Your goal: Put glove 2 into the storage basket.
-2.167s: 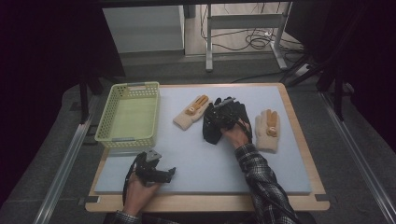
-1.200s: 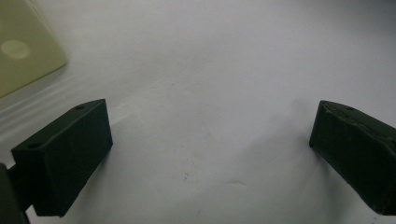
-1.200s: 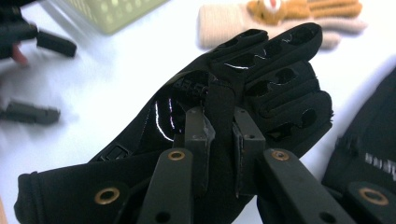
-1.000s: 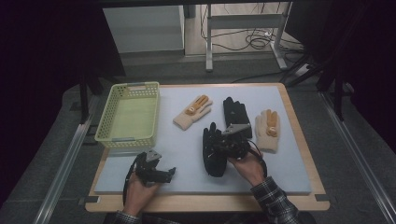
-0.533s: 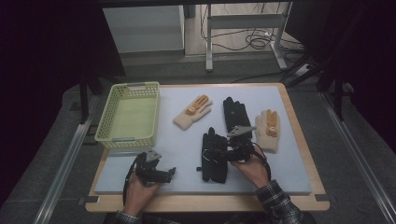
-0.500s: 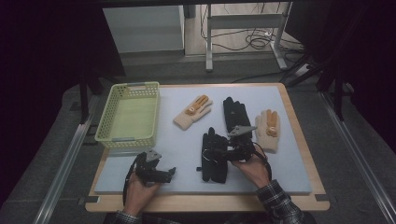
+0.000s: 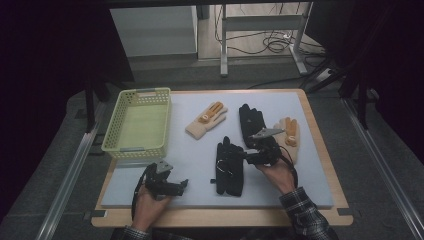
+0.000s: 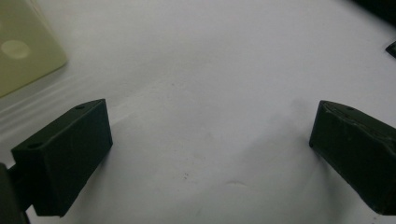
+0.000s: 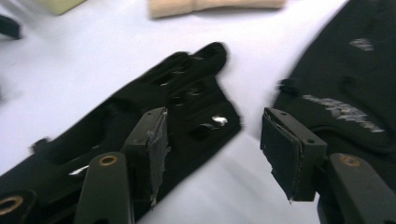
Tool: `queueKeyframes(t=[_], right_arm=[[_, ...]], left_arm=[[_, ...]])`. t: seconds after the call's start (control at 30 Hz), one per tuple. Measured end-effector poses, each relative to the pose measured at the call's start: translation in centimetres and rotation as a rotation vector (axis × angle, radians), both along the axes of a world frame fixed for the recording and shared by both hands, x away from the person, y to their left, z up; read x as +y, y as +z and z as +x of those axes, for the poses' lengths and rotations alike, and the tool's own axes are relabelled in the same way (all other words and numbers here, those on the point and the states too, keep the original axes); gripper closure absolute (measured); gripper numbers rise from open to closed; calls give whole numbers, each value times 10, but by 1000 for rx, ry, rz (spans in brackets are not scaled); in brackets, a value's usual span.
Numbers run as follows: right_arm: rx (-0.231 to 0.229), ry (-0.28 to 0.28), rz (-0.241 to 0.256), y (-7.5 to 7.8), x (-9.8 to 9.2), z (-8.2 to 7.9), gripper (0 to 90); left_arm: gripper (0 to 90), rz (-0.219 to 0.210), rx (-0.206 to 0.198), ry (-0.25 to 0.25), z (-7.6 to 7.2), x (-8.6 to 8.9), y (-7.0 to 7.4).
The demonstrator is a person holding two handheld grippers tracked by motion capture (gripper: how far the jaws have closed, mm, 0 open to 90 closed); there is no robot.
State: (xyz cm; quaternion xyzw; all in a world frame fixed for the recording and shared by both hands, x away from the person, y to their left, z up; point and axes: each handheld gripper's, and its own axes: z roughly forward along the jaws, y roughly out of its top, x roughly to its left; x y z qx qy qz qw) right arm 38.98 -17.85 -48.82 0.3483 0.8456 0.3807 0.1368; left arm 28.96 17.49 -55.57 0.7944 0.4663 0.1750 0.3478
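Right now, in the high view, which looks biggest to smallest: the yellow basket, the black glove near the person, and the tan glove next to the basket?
1. Yellow basket, clearly biggest.
2. Near black glove.
3. Tan glove, though it lies farther from the camera, so the gloves' order is unsure.

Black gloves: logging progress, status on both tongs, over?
Left tongs open, idle on mat. Right tongs open beside near black glove; glove flat, released. Far black glove close behind; nothing blocking.

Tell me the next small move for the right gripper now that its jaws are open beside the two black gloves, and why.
Probably lift the right gripper clear and go for the other black glove. Its jaws stand open, holding nothing; the near black glove lies flat on the mat, apparently set down. The far one lies just behind. The basket is empty; whether gloves go there I cannot tell.
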Motion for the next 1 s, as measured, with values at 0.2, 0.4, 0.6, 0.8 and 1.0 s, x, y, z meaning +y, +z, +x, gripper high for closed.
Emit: queueKeyframes(t=[0.2, 0.4, 0.6, 0.8, 1.0], right_arm=[[-9, -46, -7, 0, -11, 18, 411], [-17, -75, -39, 0, -15, 39, 409], [-32, -84, -83, -1, -18, 59, 406], [-34, -115, -104, 0, -23, 77, 440], [-41, -136, -118, 4, -26, 99, 486]], left_arm=[[0, -1, 1, 0, 0, 0, 0], [0, -3, 0, 0, 0, 0, 0], [0, -3, -1, -1, 0, 0, 0], [0, -3, 0, -1, 0, 0, 0], [0, -3, 0, -1, 0, 0, 0]])
